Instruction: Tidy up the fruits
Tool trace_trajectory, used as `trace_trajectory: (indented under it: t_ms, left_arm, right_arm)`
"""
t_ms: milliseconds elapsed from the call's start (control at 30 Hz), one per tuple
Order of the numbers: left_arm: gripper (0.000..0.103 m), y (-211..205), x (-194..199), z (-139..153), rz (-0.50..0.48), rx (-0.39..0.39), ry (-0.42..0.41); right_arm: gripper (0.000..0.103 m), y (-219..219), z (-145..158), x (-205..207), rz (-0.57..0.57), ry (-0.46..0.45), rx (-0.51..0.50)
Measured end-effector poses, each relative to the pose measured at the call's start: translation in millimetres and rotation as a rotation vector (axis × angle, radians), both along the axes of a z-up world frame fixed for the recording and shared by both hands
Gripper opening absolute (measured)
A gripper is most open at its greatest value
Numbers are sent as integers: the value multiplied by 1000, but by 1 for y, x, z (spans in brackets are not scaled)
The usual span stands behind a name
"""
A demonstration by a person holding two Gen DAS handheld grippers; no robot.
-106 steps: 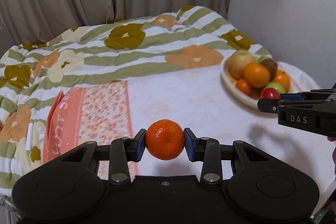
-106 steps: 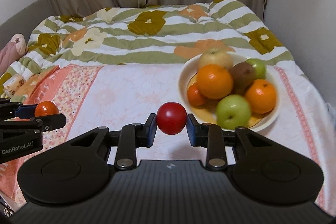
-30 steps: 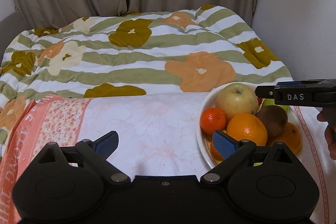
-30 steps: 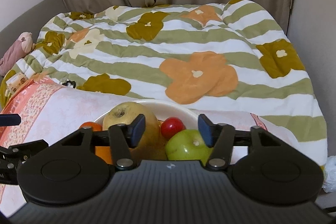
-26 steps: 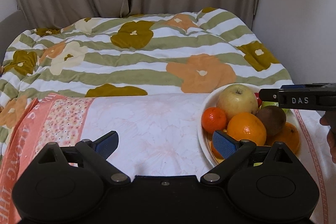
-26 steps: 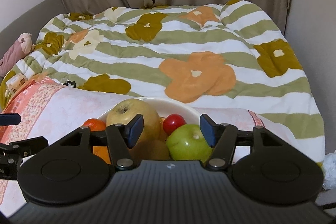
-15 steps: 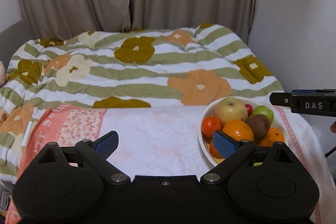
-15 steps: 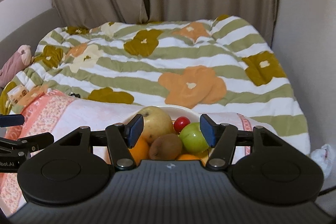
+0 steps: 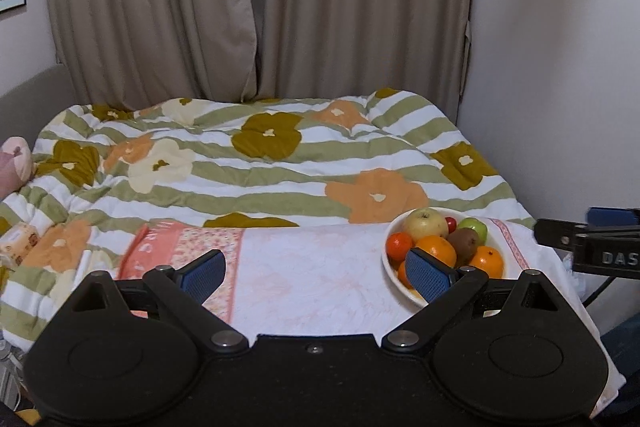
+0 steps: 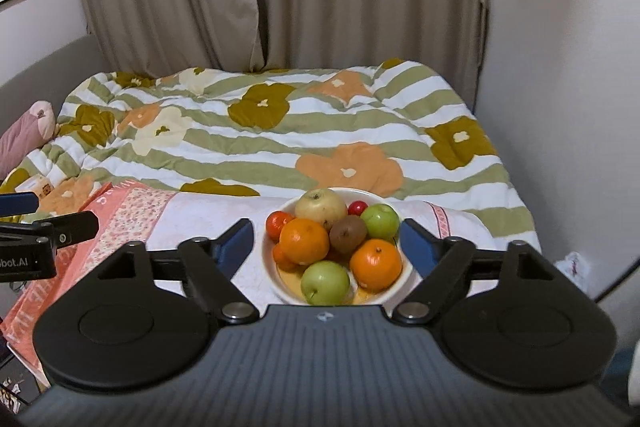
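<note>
A white bowl (image 10: 405, 271) of fruit sits on a pink-and-white cloth (image 10: 208, 211) on the bed. It holds a yellow apple (image 10: 321, 207), oranges (image 10: 304, 240), a small mandarin (image 10: 280, 223), a kiwi (image 10: 347, 233), green apples (image 10: 325, 283) and a small red fruit (image 10: 357, 207). My right gripper (image 10: 326, 247) is open and empty, held back above the bowl. My left gripper (image 9: 316, 274) is open and empty, left of the bowl (image 9: 387, 265). Each gripper shows at the edge of the other's view.
A striped floral quilt (image 9: 256, 163) covers the bed behind the cloth. Curtains (image 9: 256, 11) hang at the back and a white wall (image 9: 560, 67) stands close on the right. A pink plush (image 10: 24, 135) lies at the far left.
Both grippers released their fruit into the bowl earlier and have since pulled back and up from it, open and empty. The bowl now looks smaller and farther.
</note>
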State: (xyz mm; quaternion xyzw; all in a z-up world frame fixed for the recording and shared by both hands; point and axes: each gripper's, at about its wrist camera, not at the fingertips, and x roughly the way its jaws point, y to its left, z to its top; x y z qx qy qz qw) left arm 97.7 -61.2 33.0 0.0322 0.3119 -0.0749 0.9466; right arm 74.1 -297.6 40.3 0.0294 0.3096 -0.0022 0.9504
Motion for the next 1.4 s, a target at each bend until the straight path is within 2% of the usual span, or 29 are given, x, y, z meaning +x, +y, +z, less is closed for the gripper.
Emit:
trace_trajectory:
  t_ms: [100, 233, 400, 1400]
  left_arm:
    - [102, 10, -15, 5, 9, 8, -15]
    - [103, 16, -33, 8, 15, 40, -40]
    - [103, 26, -50, 5, 16, 19, -41]
    - [103, 31, -62, -1, 35, 36, -41]
  right_arm:
    - [103, 9, 6, -21, -16, 4, -12]
    - [103, 21, 8, -45, -35, -5, -37]
    - [103, 35, 4, -63, -56, -5, -74]
    - [103, 41, -2, -69, -72, 24, -47]
